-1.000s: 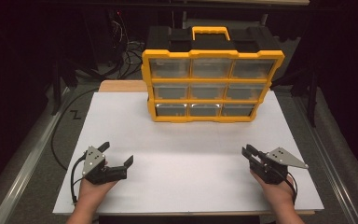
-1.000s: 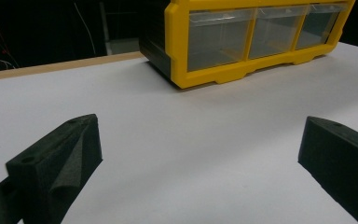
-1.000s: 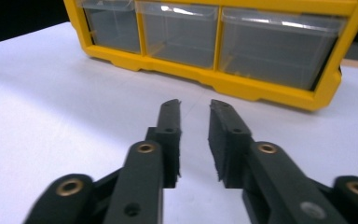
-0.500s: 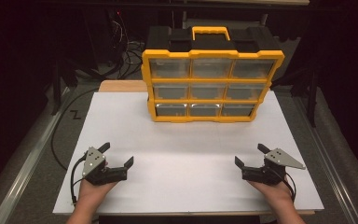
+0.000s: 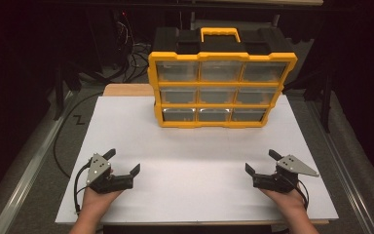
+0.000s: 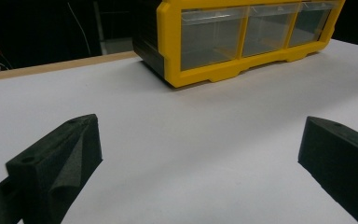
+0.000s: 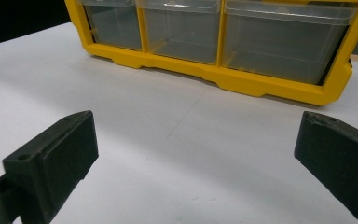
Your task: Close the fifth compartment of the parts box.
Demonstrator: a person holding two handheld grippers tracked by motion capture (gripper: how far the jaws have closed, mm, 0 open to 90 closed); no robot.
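Note:
A yellow organizer (image 5: 221,87) with a black top, a yellow handle and three rows of clear drawers stands upright at the back middle of the white table (image 5: 195,146). My left gripper (image 5: 122,161) rests near the front left edge, held in a hand, open and holding nothing. My right gripper (image 5: 261,161) sits near the front right edge, also open with nothing in it. In the left gripper view the jaws of my left gripper (image 6: 200,154) stand wide apart, facing the organizer (image 6: 242,42). The right gripper (image 7: 196,154) looks at the bottom drawers (image 7: 284,42), which appear to hold nothing.
A wooden board edge (image 5: 126,90) shows behind the table at the left. Cables (image 5: 63,141) run along the dark floor on the left. A metal rail (image 5: 24,180) borders the left side. Bare white surface lies between the grippers and the organizer.
My right gripper has turned and shifted a little to the left over the past second, its jaws now spread wider. The left gripper has barely moved.

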